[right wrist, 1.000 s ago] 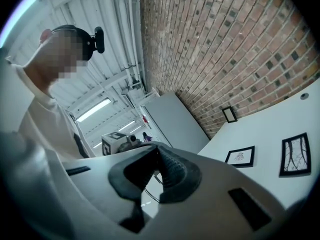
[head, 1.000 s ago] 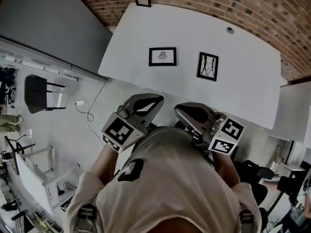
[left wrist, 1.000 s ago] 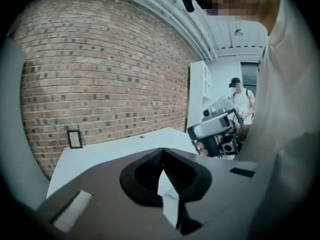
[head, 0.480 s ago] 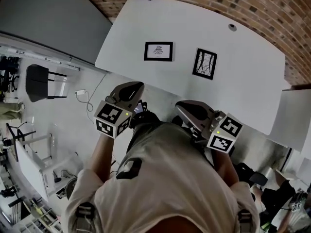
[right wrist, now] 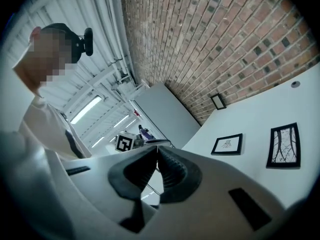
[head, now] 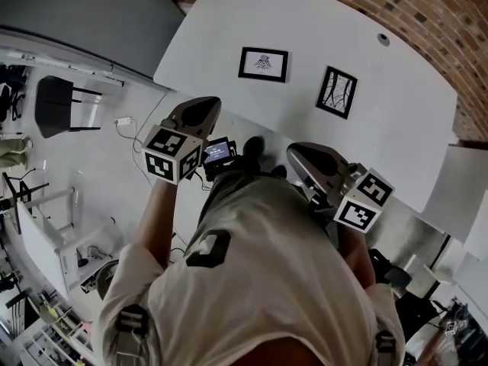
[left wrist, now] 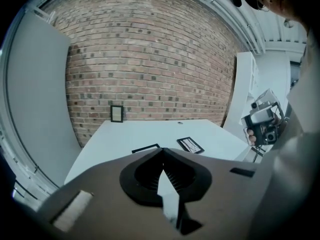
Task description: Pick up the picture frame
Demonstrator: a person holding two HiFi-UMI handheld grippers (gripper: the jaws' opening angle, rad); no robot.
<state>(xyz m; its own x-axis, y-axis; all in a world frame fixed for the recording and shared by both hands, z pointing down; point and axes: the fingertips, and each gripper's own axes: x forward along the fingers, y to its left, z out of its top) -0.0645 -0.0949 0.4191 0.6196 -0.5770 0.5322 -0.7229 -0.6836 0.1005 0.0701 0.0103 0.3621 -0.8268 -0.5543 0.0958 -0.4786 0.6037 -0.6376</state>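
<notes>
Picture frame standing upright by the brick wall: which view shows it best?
The left gripper view: the upright picture frame faces the camera, whole and unobstructed. The right gripper view shows it smaller and skewed; the head view cuts it off at its top edge.

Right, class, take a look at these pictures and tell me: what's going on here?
A person stands at a white table with a two-jaw gripper in each hand. The left gripper and the right gripper are both shut and empty, held short of the frames. A landscape frame and a portrait frame lie flat on the table, side by side. A third frame shows at the brick wall behind the table. None is touched yet.
</notes>
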